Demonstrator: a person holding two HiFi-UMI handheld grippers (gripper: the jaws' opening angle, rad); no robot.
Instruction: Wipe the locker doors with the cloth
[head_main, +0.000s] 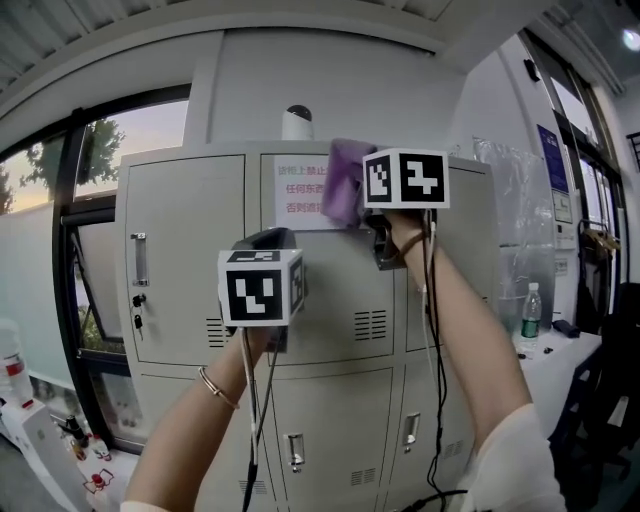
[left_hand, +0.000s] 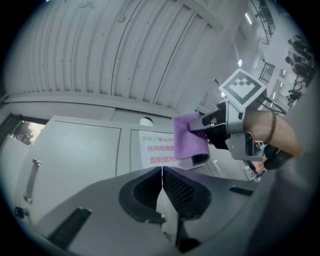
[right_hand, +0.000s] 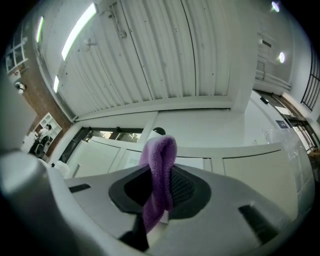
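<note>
Grey locker doors (head_main: 185, 250) fill the middle of the head view, with a paper notice (head_main: 293, 195) in red print on the upper centre door; we see the cloth (head_main: 345, 180), purple, fluffy and folded over, at that notice's right edge; our right gripper (right_hand: 159, 197) is clamped on it, the fold poking out past the jaws; our left gripper (left_hand: 162, 186), jaws together on nothing, sits lower left of the cloth.
</note>
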